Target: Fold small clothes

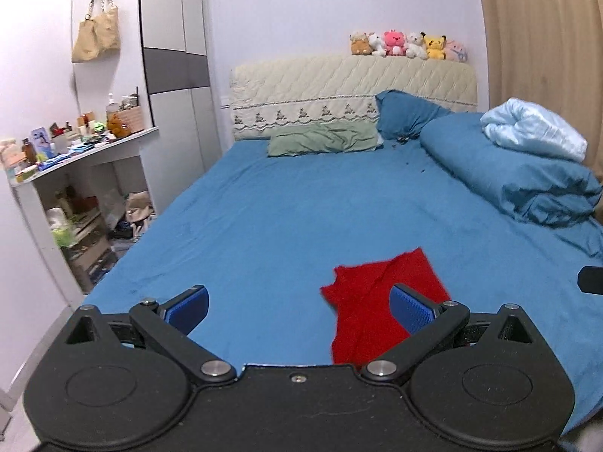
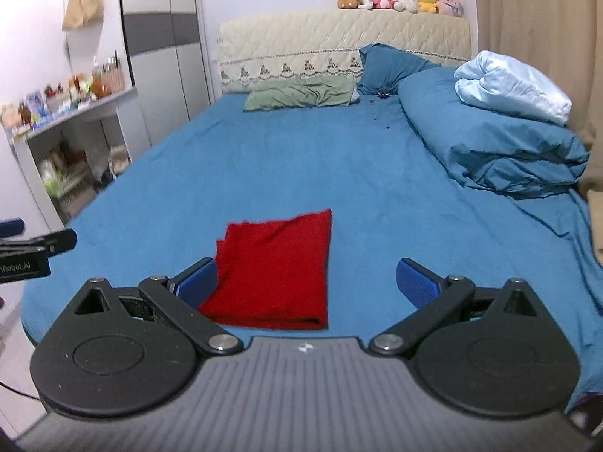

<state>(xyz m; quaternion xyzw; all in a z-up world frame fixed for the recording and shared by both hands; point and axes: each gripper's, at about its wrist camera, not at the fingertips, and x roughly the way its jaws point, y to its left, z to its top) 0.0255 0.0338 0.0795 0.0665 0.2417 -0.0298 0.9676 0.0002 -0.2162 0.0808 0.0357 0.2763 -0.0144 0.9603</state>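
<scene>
Both claws stand wide apart and hold nothing. The left claw [image 1: 299, 307] hangs low over the blue bed sheet [image 1: 264, 218], with its right blue pad [image 1: 410, 310] in front of the red cloth [image 1: 380, 301]; whether the pad touches the fabric cannot be told. The right claw [image 2: 307, 282] is likewise spread, and its left pad [image 2: 198, 282] sits at the cloth's left edge.

The red cloth [image 2: 275, 267] lies folded on the near part of the bed, flat, with a tidy fold along its near edge and slightly staggered layers on its left side. It is well apart from the other bedding.

Farther up the bed, a green pillow [image 1: 324, 139] lies against the quilted headboard [image 1: 350, 86], with a blue pillow [image 1: 407, 113] beside it. A rolled blue duvet [image 1: 508, 177] runs along the right side, and a pale blue blanket [image 1: 535, 132] sits on top of it. A row of plush toys [image 1: 409, 45] lines the headboard top. To the left of the bed stands a cluttered shelf unit [image 1: 90, 150], and a beige bag [image 1: 96, 34] hangs above it.
</scene>
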